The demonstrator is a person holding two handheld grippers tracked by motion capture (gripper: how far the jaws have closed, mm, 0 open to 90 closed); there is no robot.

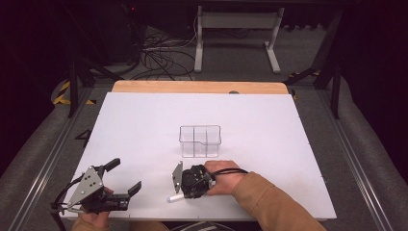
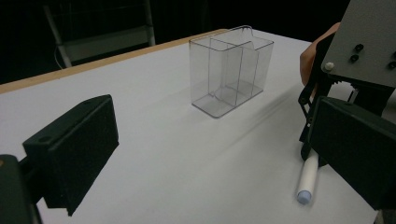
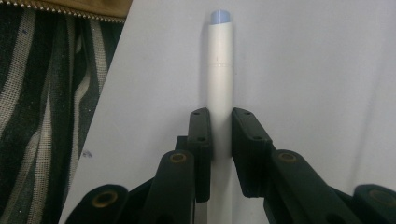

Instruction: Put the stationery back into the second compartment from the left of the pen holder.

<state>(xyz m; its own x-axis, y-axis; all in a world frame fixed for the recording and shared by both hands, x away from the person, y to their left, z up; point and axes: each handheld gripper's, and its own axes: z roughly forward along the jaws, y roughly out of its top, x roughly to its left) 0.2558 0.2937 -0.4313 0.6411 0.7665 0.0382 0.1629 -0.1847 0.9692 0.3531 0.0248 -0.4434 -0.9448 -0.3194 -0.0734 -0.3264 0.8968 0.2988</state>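
clear bin (image 1: 200,141) seemingly empty, marker (image 3: 219,84) outside

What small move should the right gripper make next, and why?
Probably lift straight up. The right gripper has its jaws closed on the white marker, which lies flat near the table edge; the clear divided container stands empty beyond.

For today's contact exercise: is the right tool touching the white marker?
Touching. In the right gripper view, the right tool has both jaws pressed against the sides of the white marker, no gap visible.
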